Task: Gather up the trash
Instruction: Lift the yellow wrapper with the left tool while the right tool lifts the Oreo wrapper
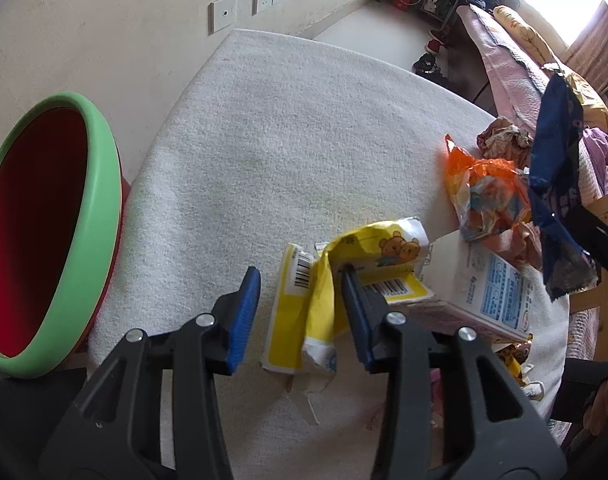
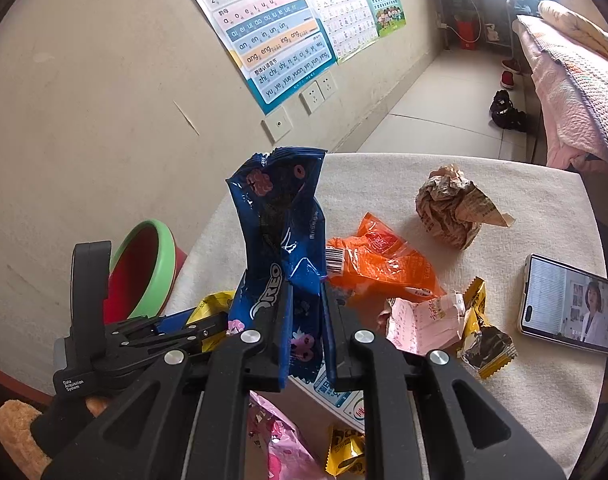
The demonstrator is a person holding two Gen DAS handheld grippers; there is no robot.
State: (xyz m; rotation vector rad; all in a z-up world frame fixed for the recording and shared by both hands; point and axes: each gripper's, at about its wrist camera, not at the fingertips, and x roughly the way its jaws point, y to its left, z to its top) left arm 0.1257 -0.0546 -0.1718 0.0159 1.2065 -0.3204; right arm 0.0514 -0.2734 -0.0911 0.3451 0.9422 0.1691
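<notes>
White towelling covers the table (image 2: 503, 400), which stands against a beige wall hung with phonics posters (image 2: 264, 32), a bed and shoes showing beyond its far edge. Off the table's left edge sits the trash bin (image 1: 92, 216), red inside with a green rim, its mouth facing the table. The right gripper (image 2: 305, 312) is clamped on a blue Oreo wrapper (image 2: 280, 216), held upright and lifted clear of the cloth. The left gripper (image 1: 300, 276) stands with its jaws apart, one finger slipped inside the torn yellow carton (image 1: 343, 280) near the table's near edge, the other on open cloth beside it; nothing is pinched yet. More litter waits toward the right side: an orange wrapper (image 2: 379, 264), a crumpled brown paper ball (image 2: 451, 208), a pink wrapper (image 2: 419, 320), a small yellow packet (image 2: 483, 340) and a white and blue carton (image 1: 487, 292); a phone (image 2: 567, 304) lies by the right edge and looks like no trash. The step in hand seems to be carrying the Oreo wrapper to the bin while the left prepares a pick. Next, the right should swing left over the rim and release, and the left should close on the carton wall.
</notes>
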